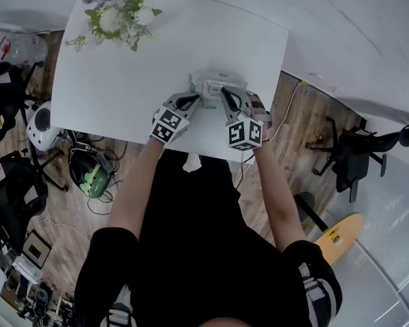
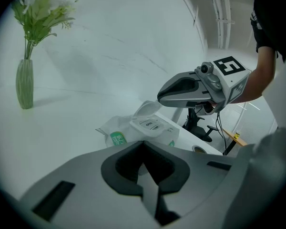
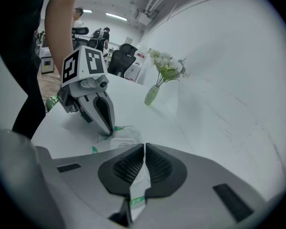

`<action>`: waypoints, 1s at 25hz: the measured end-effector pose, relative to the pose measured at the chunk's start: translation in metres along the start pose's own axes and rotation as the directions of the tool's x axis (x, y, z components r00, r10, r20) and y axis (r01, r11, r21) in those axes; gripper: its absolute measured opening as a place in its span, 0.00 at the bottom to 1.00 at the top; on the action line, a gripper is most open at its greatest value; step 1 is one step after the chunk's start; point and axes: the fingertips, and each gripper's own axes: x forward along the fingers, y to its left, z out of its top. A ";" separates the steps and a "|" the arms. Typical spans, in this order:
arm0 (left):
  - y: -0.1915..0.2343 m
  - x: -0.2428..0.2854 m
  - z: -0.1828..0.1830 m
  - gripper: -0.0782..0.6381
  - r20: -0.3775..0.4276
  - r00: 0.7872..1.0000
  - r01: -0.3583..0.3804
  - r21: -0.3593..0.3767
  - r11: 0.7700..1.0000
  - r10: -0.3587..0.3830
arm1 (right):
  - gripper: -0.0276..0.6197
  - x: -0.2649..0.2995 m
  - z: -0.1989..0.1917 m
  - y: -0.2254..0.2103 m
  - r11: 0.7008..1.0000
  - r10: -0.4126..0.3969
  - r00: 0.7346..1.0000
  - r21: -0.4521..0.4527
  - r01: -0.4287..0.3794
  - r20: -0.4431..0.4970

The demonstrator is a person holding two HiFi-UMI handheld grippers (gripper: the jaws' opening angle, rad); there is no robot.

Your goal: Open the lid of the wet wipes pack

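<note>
The wet wipes pack [image 1: 213, 87] lies near the front edge of the white table [image 1: 123, 87]. It is white film with green print [image 2: 118, 138]. Its white plastic lid [image 2: 148, 109] stands flipped up behind the flat opening frame [image 2: 150, 124]. My left gripper [image 1: 194, 102] is shut, and its tip [image 3: 109, 130] rests at the pack's left end [image 3: 121, 138]. My right gripper [image 1: 225, 95] is shut too. Its tip [image 2: 159, 97] hovers just above and beside the raised lid, and nothing shows between its pads. The pack's near edge is hidden behind the jaws in both gripper views.
A green vase of flowers [image 1: 116, 9] stands at the table's far left corner [image 2: 25, 82]. Office chairs [image 1: 7, 87] and cables crowd the floor on the left. A black chair [image 1: 354, 155] and a skateboard [image 1: 341, 234] sit on the right.
</note>
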 end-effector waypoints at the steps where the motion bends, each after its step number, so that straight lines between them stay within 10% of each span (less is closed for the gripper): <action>1: 0.000 0.000 0.000 0.14 0.001 1.000 -0.001 0.001 1.000 0.001 | 0.09 0.001 0.001 -0.003 1.000 -0.010 1.000 0.002 0.010 0.001; 25: 0.000 -0.002 0.001 0.14 -0.007 1.000 0.030 -0.019 0.999 -0.030 | 0.16 0.033 -0.017 -0.045 0.980 -0.055 0.996 0.189 0.068 -0.073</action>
